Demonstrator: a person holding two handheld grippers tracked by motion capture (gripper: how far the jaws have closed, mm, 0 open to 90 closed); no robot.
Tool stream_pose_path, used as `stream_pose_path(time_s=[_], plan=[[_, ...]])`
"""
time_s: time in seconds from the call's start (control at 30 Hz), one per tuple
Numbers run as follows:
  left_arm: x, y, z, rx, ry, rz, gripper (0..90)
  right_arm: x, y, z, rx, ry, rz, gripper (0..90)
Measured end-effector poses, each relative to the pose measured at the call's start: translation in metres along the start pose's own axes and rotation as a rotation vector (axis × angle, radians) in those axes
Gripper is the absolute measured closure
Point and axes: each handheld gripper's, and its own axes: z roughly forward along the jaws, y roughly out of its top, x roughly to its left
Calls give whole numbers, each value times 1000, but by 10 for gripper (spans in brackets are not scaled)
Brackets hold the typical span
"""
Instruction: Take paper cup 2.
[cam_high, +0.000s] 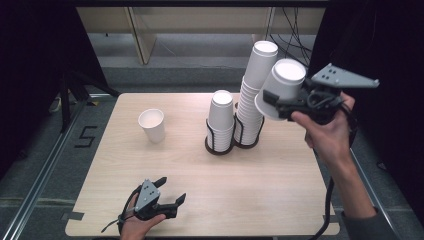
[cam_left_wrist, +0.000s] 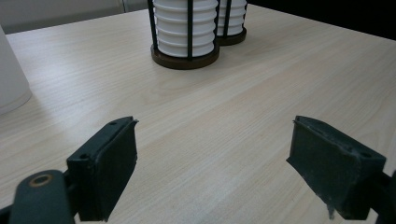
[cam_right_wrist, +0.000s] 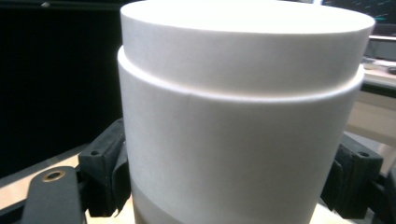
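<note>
The plain white paper cup sits tilted, bottom-up, in the right tongs.

surface: light wooden table | on it: lone white paper cup stood upright, left | two black wire holders side by side, centre: short cup stack, tall stack apparently leaning

Matt white paper cup — smooth; pale wood-grain worktop with a satin sheen; black wire holder — dark brown base.
</note>
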Motion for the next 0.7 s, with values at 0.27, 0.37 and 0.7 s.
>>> stream_pose_path(time_s=[0.27, 0.37, 0.7], plan=[[0, 0, 0, 3, 10, 3, 147, 39, -58, 22, 30, 106, -10, 187], [1, -1, 1, -5, 9, 0, 147, 46, -71, 30, 46, 134, 1, 187], [0, -1, 1, 1, 9, 9, 147, 60, -105, 54, 79, 177, 25, 187]])
